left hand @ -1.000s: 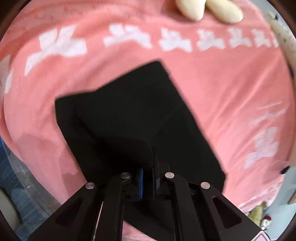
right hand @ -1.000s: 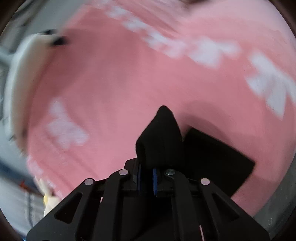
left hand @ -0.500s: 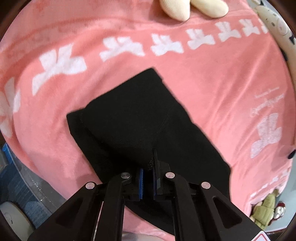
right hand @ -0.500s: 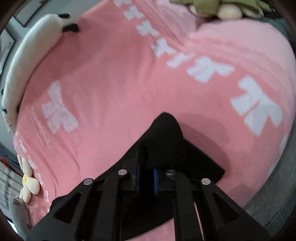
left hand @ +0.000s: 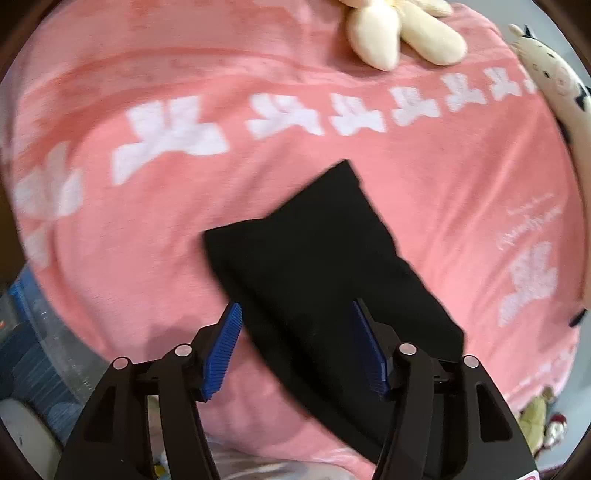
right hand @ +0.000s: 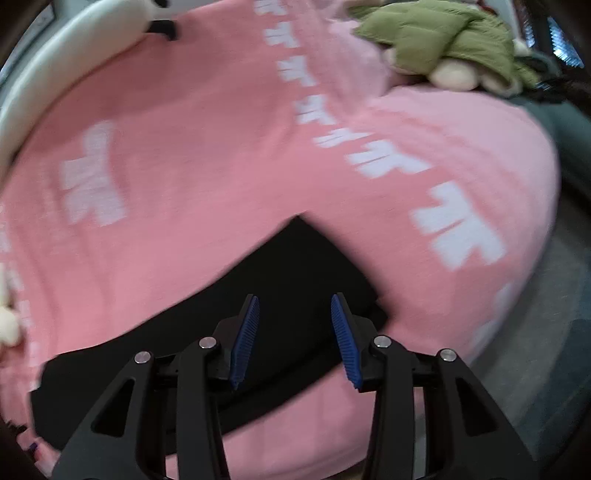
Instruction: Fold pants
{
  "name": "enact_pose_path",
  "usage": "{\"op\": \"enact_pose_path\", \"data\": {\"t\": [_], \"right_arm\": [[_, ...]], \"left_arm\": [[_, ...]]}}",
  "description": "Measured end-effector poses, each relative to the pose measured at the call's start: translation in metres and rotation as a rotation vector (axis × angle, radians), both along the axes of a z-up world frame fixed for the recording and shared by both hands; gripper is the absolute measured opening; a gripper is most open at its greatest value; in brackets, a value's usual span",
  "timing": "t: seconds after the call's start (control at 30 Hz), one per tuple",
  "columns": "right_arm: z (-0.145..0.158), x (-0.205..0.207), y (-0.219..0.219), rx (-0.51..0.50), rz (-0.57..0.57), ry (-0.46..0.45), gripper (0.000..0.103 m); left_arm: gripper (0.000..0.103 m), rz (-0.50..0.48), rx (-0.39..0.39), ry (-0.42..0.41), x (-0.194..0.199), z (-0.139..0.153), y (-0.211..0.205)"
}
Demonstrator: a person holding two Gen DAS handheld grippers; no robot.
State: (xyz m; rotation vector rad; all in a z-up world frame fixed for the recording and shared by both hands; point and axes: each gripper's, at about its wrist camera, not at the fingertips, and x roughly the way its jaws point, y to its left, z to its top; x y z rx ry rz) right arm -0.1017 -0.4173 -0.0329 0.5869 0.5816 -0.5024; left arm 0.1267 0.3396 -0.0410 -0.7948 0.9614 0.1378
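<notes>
Pants of black fabric [left hand: 317, 273], folded into a flat, roughly rectangular packet, lie on a pink fleece blanket printed with white bow shapes [left hand: 258, 192], near the blanket's front edge and well apart from its far edge. In the left wrist view the left gripper [left hand: 297, 347] hovers over the near end of the packet with its jaws spread wide; its blue ribbed pads [left hand: 225, 350] stand apart on either side of the cloth and nothing is pinched between them. In the right wrist view the right gripper [right hand: 295, 336] is likewise parted, a little less widely, with its blue pads [right hand: 245, 339] above the black fabric [right hand: 288, 295] and no cloth clamped.

Along the blanket's far edge, in the left view, rests a cream plush toy with rounded lobes [left hand: 399, 33], and a white spotted plush [left hand: 554, 81] lies along the right edge. The right view shows an olive-green padded garment [right hand: 443, 40] lying at the blanket's far right corner, with a cream plush shape just beside it. Both views are blurred by motion.
</notes>
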Motion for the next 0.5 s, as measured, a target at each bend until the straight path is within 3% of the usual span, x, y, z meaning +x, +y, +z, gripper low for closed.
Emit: {"op": "enact_pose_path", "data": {"t": [0.07,0.1,0.2,0.23,0.27,0.33,0.37,0.43,0.5], "right_arm": [[0.002,0.02,0.042,0.048,0.172,-0.021,0.041],[0.002,0.034,0.063,0.045,0.243,-0.017,0.041],[-0.006,0.076,0.15,0.08,0.514,0.02,0.054],[-0.01,0.086,0.175,0.089,0.576,0.024,0.055],[-0.014,0.096,0.2,0.089,0.652,0.04,0.055],[-0.022,0.11,0.257,0.026,0.789,0.082,0.056],[-0.03,0.117,0.287,0.045,0.884,0.11,0.056],[-0.044,0.128,0.323,0.128,0.997,0.144,0.055],[-0.06,0.137,0.343,0.224,1.023,0.163,0.055]], "left_arm": [[0.075,-0.006,0.0,-0.01,0.012,-0.003,-0.006],[0.076,-0.007,0.003,-0.01,0.018,-0.007,-0.008],[0.074,0.034,0.01,0.042,0.033,-0.028,-0.014],[0.059,0.056,0.019,0.036,0.033,-0.03,-0.015],[0.007,0.054,0.042,0.022,0.031,-0.027,-0.016],[0.009,0.008,-0.012,-0.012,0.026,-0.02,-0.013],[0.009,0.015,-0.028,-0.04,0.019,-0.014,-0.009],[0.009,0.004,-0.037,-0.055,0.014,-0.008,-0.004],[0.009,-0.012,-0.044,-0.044,0.012,-0.01,-0.002]]}}
